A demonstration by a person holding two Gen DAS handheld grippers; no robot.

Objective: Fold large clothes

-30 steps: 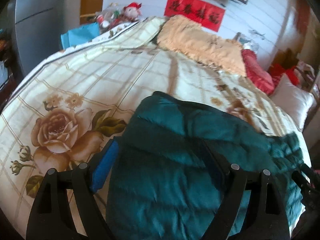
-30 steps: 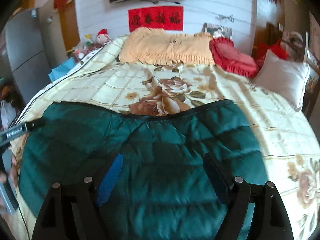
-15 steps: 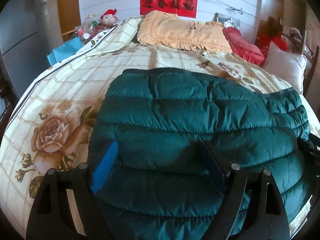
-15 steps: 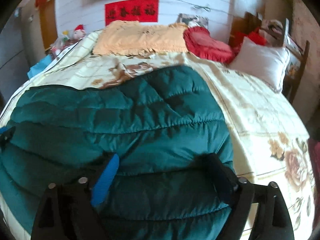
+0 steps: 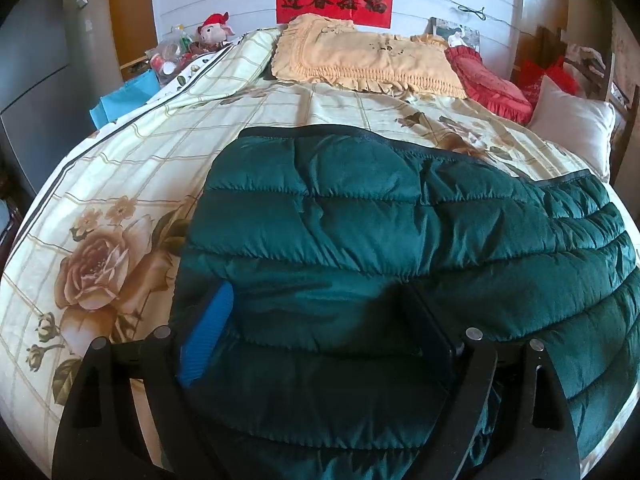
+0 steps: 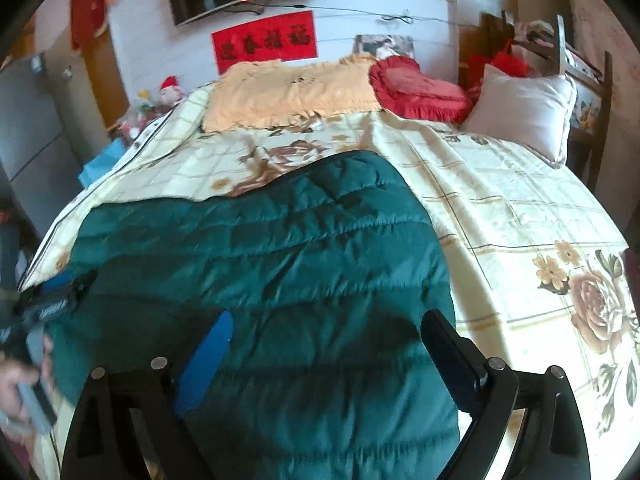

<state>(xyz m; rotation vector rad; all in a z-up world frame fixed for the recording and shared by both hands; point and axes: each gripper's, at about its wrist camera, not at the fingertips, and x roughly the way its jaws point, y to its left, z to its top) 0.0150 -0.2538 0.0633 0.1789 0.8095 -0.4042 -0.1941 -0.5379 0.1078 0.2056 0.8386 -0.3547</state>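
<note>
Green quilted jacket (image 5: 360, 240) is laid flat on the floral bedspread (image 5: 120, 184). Left gripper (image 5: 320, 328) is spread wide above it, nothing clamped. Right gripper (image 6: 324, 344) jaws have just been opening wide; jacket lies between them, ungripped.

Bare bedspread (image 6: 520, 216) rightward — pillows (image 6: 524, 112) beyond
</note>
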